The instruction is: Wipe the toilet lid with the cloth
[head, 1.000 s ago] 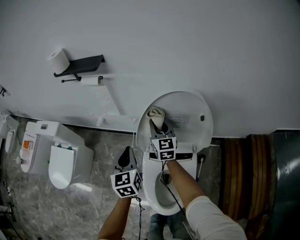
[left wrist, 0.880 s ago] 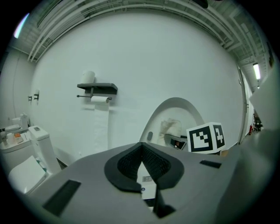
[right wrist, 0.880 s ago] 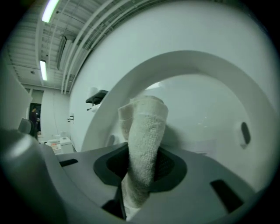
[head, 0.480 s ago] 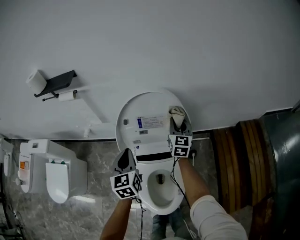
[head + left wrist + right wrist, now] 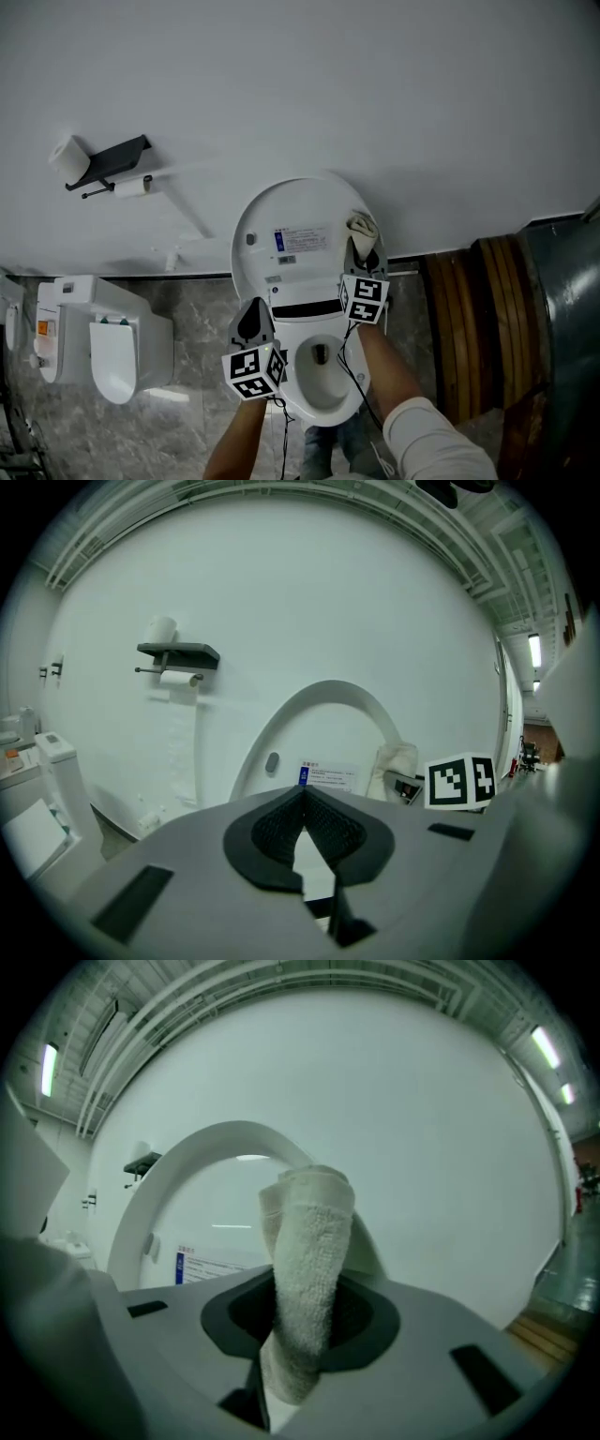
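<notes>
The right gripper (image 5: 305, 1324) squeezes a fluffy, off-white, rolled-up cloth (image 5: 314, 1232). The cloth sits at the right edge of the round white toilet lid (image 5: 281, 211), which stands up. The left gripper (image 5: 302, 803) is closed and empty.

The cloth (image 5: 307, 1260) is rough terry, the toilet lid (image 5: 281, 208) glossy smooth plastic, the floor (image 5: 187, 412) veined stone.

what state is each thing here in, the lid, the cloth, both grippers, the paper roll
white oval toilet lid: raised, upright against the wall
off-white terry cloth: bunched, clamped between jaws, at the lid's right edge
right gripper: shut on the cloth
left gripper: shut, empty
white toilet paper roll: hung on the black holder
</notes>
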`<state>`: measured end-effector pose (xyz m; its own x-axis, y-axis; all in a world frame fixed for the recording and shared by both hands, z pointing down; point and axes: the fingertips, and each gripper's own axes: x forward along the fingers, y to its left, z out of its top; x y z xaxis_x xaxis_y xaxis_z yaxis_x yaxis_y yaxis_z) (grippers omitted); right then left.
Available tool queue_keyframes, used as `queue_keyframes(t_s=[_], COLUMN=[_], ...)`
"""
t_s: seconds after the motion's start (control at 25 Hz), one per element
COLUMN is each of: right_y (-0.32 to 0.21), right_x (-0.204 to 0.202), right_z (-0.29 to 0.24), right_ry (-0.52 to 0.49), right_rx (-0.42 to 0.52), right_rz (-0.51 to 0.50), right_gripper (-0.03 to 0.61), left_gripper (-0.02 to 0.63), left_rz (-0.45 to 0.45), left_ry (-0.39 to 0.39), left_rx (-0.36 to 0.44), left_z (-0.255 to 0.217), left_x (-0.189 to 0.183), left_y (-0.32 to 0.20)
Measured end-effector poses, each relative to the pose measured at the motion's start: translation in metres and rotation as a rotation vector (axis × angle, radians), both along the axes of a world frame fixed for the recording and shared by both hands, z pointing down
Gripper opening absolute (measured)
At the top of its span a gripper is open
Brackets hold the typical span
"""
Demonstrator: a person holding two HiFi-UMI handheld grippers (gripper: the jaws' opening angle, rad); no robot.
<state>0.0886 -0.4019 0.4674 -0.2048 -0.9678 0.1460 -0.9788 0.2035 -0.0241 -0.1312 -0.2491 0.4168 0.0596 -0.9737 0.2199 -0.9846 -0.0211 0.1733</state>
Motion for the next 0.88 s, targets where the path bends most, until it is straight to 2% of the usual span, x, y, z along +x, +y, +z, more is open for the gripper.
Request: queue_keyframes(t_s=[0.08, 0.2, 0.36, 0.48, 0.68, 0.88], right_y=[0.011, 0.031, 0.064, 0.076, 0.065, 0.04], right_x=[-0.029, -0.094, -0.188, -0.239, -0.276, -0.253], right_z=[-0.003, 0.0, 0.024, 0.043, 0.067, 0.073], right_ry=[-0.031, -0.055, -0.018, 0.02, 0.089, 0.081], right_rx=[0.029, 0.054, 0.044, 0.023, -0.017, -0.052], right_rz=[-0.078, -0.239, -0.446, -0.525, -0.513, -0.364], right_gripper=[0.098, 0.098, 0.098, 0.098, 0.098, 0.098], left_gripper=[0.012, 0.014, 0.014, 0.012, 0.012, 0.012], left_rz=[-0.02, -0.05, -0.107, -0.136, -0.169, -0.166], left_ry=[0.001, 0.003, 0.024, 0.02, 0.02, 0.016], left_rx=[0.001, -0.007, -0.026, -0.044, -0.073, -0.086], left_z=[0.002, 0.012, 0.03, 0.043, 0.06, 0.064], left_x=[-0.014, -0.037, -0.07, -0.092, -0.116, -0.116], left_y=[0.004, 0.01, 0.027, 0.041, 0.06, 0.067])
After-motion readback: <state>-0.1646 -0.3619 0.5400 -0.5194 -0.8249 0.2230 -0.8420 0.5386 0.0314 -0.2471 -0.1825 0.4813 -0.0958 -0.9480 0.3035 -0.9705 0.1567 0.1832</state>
